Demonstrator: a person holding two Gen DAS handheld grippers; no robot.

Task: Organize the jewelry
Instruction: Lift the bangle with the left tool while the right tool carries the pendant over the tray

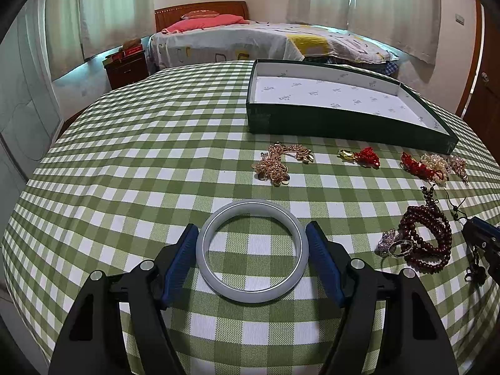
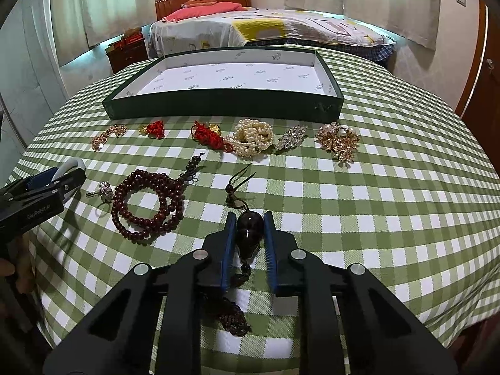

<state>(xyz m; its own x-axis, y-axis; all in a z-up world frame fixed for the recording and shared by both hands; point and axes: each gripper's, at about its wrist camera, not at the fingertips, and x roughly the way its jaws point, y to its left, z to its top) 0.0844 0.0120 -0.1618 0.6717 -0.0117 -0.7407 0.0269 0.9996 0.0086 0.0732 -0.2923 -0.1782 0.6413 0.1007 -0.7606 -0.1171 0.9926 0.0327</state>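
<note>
A pale grey bangle (image 1: 252, 293) lies on the green checked tablecloth between the blue pads of my left gripper (image 1: 252, 232); the pads touch both its sides. My right gripper (image 2: 249, 218) is closed around a dark gourd-shaped pendant (image 2: 249, 229) with a cord and tassel, resting on the cloth. A dark green tray (image 2: 218, 106) with white lining stands empty at the back of the table; it also shows in the left wrist view (image 1: 343, 125).
On the cloth lie a brown bead necklace (image 2: 147, 203), a silver ring (image 2: 104, 189), a gold chain (image 1: 276, 162), red knot charms (image 2: 154, 129), a pearl strand (image 2: 251, 137), a crystal brooch (image 2: 289, 137) and a gold brooch (image 2: 339, 140). A bed stands beyond.
</note>
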